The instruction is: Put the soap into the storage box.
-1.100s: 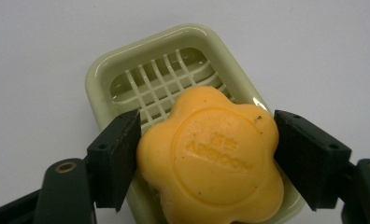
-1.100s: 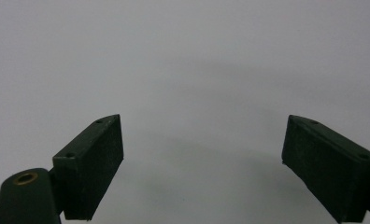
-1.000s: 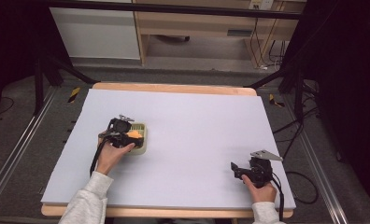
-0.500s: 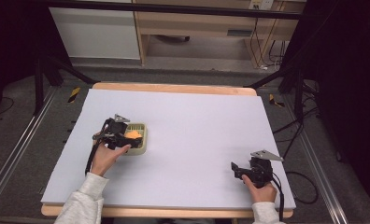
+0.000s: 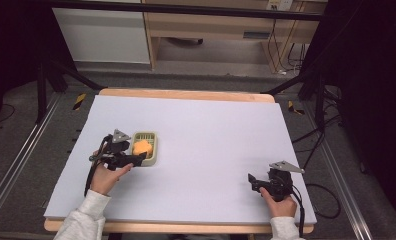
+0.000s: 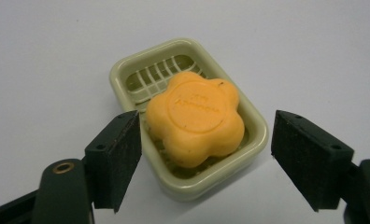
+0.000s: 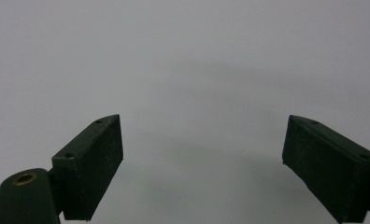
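1. two grippers sit in your hands over the pale lavender table top: your left gripper at the left side, your right gripper near the front right corner.
2. your left gripper's jaws have just been closing, yet they stand apart with nothing pressed between the pads; one pad is just beside the near corner of the dish, the other off its opposite side.
3. the orange flower-shaped bar of soap lies in the pale green slotted plastic soap dish, tilted against its near end, with the ribbed floor bare at the far end.
4. the dish rests flat on the table, left of centre.
5. your right gripper's jaws are spread wide, holding nothing, with bare table between them.
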The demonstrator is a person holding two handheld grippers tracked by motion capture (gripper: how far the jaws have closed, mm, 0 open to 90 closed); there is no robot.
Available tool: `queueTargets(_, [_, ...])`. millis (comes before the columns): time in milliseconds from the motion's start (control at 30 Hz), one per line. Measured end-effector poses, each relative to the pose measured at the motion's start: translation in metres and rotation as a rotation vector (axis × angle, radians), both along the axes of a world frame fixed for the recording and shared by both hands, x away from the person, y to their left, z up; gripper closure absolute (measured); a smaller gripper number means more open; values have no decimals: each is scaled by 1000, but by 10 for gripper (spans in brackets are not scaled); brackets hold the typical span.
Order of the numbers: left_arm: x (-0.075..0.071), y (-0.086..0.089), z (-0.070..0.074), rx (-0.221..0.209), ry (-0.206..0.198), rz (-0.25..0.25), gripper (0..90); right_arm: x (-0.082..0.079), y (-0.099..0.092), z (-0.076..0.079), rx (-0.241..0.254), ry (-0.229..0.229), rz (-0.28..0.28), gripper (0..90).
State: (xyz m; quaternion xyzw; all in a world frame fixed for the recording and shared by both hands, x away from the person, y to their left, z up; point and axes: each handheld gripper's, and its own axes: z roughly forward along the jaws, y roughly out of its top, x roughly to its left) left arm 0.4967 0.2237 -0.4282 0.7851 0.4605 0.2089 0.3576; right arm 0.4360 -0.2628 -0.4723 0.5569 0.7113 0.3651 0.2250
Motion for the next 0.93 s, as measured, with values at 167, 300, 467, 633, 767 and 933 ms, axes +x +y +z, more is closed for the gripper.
queueTargets(167, [-11,12,-5,-9,-10,11,242,0,-2,0,-1,2,-5,127])
queueTargets(300, [-17,22,-10,-15,-14,24,240,0,-5,0,0,1,-17,126])
queueTargets(467, [-26,40,-18,-33,-27,56,239,0,-9,0,2,0,-36,119])
queueTargets(633, [-33,55,-26,-49,-31,89,240,0,-10,0,5,1,-45,118])
queueTargets(767, [-38,68,-38,-46,1,105,234,1,-12,0,6,6,-56,118])
queueTargets(933, [-40,76,-45,-18,21,129,236,1,-13,0,4,6,-63,117])
